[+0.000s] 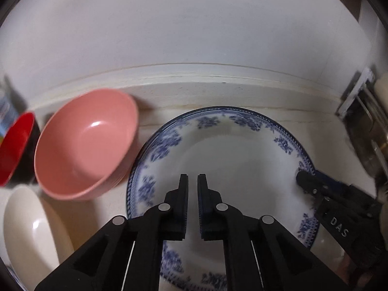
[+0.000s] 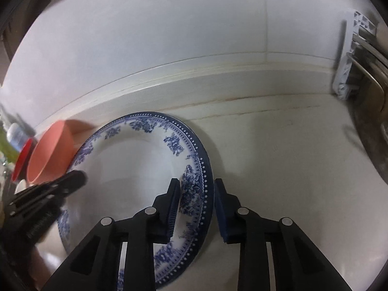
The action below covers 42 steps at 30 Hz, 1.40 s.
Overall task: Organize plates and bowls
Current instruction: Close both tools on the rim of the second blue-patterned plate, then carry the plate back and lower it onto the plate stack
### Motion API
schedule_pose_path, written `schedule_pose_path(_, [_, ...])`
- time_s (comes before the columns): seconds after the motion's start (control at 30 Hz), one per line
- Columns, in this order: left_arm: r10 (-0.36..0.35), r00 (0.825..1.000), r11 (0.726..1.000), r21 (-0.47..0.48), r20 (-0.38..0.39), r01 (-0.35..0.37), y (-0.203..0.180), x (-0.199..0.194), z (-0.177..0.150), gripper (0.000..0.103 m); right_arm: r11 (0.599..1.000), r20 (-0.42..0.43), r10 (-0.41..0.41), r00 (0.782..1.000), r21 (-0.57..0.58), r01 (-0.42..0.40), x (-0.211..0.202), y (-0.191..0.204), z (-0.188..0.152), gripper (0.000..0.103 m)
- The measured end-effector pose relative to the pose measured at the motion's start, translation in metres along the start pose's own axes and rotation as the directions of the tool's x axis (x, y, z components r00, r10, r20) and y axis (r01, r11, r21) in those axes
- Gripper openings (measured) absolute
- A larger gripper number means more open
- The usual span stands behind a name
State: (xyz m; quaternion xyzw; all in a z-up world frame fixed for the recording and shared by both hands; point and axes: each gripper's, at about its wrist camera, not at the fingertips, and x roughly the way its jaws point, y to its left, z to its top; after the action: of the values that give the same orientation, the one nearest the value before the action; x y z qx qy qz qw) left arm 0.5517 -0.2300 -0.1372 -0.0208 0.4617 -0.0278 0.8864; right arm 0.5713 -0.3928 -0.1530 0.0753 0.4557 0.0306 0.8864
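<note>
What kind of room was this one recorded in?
Most likely a home kitchen counter. A pale worktop runs into a white backsplash, crockery sits on it (a blue-patterned plate, a pink bowl), and what looks like a metal dish rack stands at the right.

A pale cream table [image 2: 278,150] runs back to a raised lip of the same stone [image 2: 218,72], with yellowed seams along the join. Behind it rises a plain white wall [image 2: 169,19]; a thin vertical joint splits the wall in the right wrist view. At the right edge stands a metal rack with a white plastic end piece [image 2: 344,55] and steel rods. Soft, even light leaves faint shadows on the table.
</note>
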Motion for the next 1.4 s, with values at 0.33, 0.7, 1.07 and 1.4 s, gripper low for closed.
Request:
schedule_pose_path(0.33, [0.086, 0.996, 0.996, 0.000, 0.025, -0.086, 0.016, -0.003, -0.018, 0.044, 0.999, 0.011, -0.048, 0.999, -0.017, 0.048, -0.004, -0.004, -0.001, 0.030])
schedule_pose_path(0.7, [0.053, 0.999, 0.998, -0.029, -0.009, -0.053, 0.018, 0.019, -0.008, 0.048, 0.997, 0.015, -0.064, 0.998, -0.043, 0.064, -0.005, -0.001, 0.001, 0.031])
schedule_pose_path(1.07, [0.076, 0.997, 0.996, -0.035, -0.009, -0.076, 0.024, 0.015, -0.007, 0.032, 0.994, 0.036, -0.101, 0.994, -0.048, 0.103, -0.005, 0.007, -0.003, 0.032])
schedule_pose_path(1.4, [0.030, 0.999, 0.999, -0.010, 0.032, -0.030, 0.030, -0.009, -0.005, 0.032, 0.990, 0.077, -0.142, 0.987, -0.004, 0.142, -0.043, 0.004, -0.017, 0.032])
